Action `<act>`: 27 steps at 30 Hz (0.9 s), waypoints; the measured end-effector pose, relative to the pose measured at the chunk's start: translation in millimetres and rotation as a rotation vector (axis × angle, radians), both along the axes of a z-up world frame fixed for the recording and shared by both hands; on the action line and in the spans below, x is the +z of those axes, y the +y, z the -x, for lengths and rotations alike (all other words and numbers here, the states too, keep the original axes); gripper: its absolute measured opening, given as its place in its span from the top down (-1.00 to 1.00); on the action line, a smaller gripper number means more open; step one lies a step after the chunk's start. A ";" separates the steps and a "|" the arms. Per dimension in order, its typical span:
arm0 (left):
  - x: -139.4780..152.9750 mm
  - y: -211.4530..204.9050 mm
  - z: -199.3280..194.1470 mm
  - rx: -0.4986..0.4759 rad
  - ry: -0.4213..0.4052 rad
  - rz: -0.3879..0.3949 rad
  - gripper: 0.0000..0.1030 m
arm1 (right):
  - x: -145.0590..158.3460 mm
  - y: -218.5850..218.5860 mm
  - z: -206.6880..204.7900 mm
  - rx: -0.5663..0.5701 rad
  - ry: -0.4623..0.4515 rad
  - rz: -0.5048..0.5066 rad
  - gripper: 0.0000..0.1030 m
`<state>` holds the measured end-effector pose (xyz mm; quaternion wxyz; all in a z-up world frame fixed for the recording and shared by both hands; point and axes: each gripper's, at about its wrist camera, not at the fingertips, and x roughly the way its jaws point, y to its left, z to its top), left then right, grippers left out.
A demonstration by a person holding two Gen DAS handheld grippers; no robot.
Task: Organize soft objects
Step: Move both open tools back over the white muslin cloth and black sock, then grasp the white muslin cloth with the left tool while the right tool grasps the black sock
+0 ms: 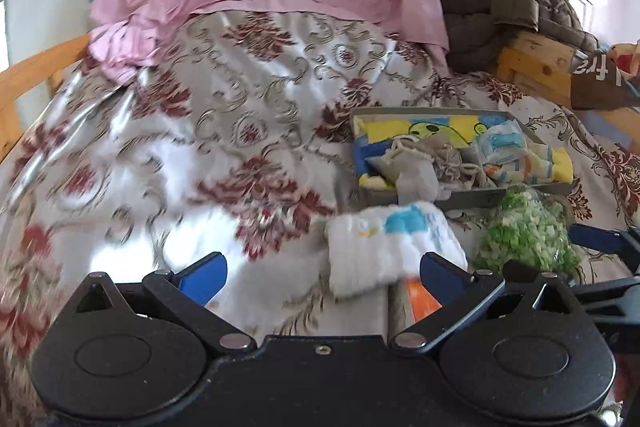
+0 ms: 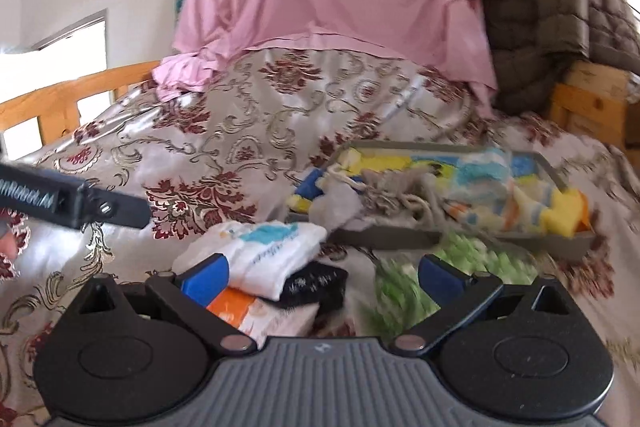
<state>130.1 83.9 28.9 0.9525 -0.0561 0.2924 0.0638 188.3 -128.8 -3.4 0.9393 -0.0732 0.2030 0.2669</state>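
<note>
Lying on the floral bedspread (image 1: 208, 131), a folded white cloth (image 1: 394, 247) is sitting just in front of a grey tray (image 1: 468, 198) that is holding a yellow and blue cloth (image 1: 392, 131), a grey drawstring pouch (image 1: 416, 163) and a small folded printed cloth (image 1: 500, 147). The left gripper (image 1: 322, 277) is hovering over the bedspread with its jaws spread wide, gripping nothing. The right gripper (image 2: 322, 277) is likewise standing open and empty above the green speckled bag (image 2: 400, 287) (blurred here), with a black item (image 2: 316, 287) and an orange and white packet (image 2: 256, 315) lying beside the white cloth.
</note>
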 end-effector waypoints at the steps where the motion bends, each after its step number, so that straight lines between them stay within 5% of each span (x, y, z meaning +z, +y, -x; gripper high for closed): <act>1: 0.9 1.6 -7.4 -0.010 0.005 0.009 -0.98 | -0.9 1.7 -2.7 0.017 -0.007 0.002 -0.99; 18: -5.8 -2.0 -76.5 -0.037 0.152 -0.002 -0.98 | -23.1 10.6 -22.5 0.180 0.012 0.023 -0.99; 27: -21.7 2.5 -104.9 -0.024 0.247 0.200 -0.90 | -25.8 8.2 -23.7 0.177 0.028 0.017 -0.99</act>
